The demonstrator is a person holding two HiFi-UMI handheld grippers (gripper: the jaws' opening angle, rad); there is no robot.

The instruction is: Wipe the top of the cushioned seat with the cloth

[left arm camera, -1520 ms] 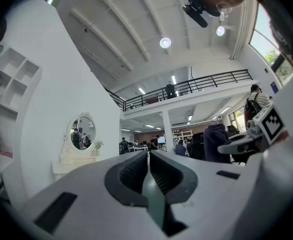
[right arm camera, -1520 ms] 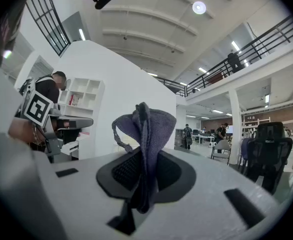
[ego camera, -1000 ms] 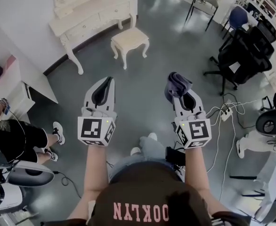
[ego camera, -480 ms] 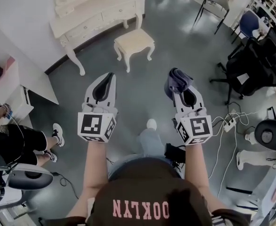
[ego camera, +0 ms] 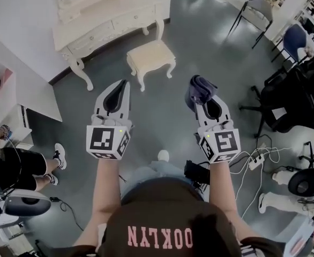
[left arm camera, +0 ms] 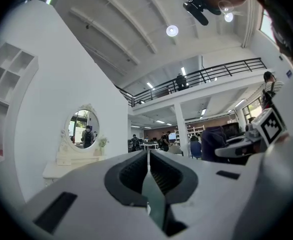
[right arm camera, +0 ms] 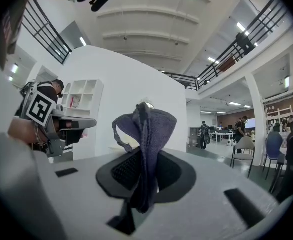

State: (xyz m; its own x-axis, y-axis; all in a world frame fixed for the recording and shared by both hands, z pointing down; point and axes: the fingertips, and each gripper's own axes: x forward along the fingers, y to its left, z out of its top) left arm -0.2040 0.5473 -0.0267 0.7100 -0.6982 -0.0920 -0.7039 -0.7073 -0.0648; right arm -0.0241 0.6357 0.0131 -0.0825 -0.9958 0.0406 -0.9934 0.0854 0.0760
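Right gripper jaws clamp a purple cloth; left gripper jaws are pressed together, near the cushioned seat.

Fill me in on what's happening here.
A person stands holding a gripper in each hand. The right gripper is shut on a purple cloth, which bunches up past its tips. The left gripper is shut with nothing in it. The cushioned stool stands on the floor ahead, beside the dressing table, and neither gripper is touching it, so the wiping has not begun.
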